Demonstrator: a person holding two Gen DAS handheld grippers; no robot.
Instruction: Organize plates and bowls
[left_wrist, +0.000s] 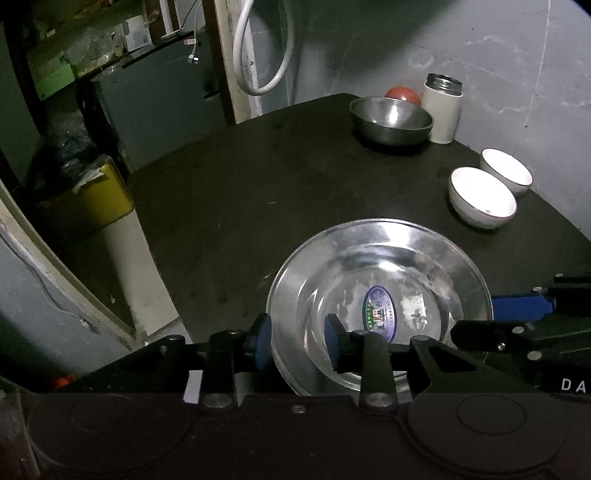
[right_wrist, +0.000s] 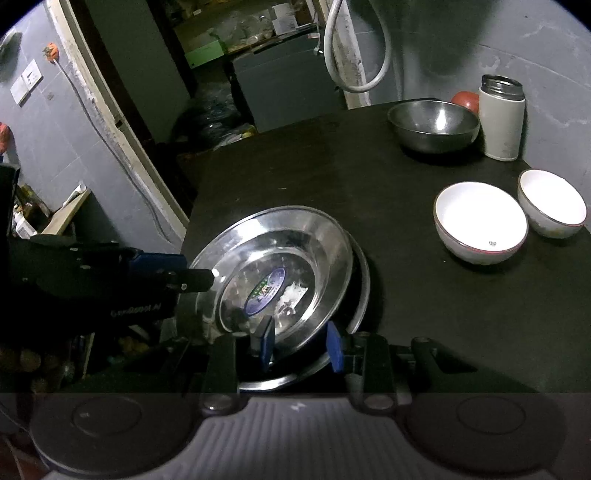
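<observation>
- Stacking of the steel plates looks like the step in hand; the upper plate (right_wrist: 288, 236) hangs tilted at the near left edge of the dark table (right_wrist: 406, 314), partly over the lower plate (right_wrist: 364, 280), which lies flat beneath it.
- Left gripper (left_wrist: 295, 341) straddles the plate's left rim, one blue pad outside and one inside, partly closed; it appears to be pinching the rim, since that side sits raised.
- Right gripper (right_wrist: 300, 343) takes the near rim the same way, one pad over the plate's inside and one beyond its edge; I judge that it pinches too, though the contact itself is hard to make out.
- Next move, as I read it: level the upper plate, centre it over the lower one and set it down so the two nest; then spread both tongs and draw them off sideways so that no pad drags the rim.
- Steel bowl (right_wrist: 432, 125) stands at the far side of the table, well apart from the plates; a red round object (right_wrist: 465, 99) peeps out behind it.
- White bowls, the nearer bowl (right_wrist: 480, 221) and the farther bowl (right_wrist: 552, 206), sit just beside each other at the right, not yet stacked; they are probably next.
- Flask (right_wrist: 500, 122) stands upright beside the steel bowl; it could be knocked when that bowl is reached; nothing blocks the plates themselves.
</observation>
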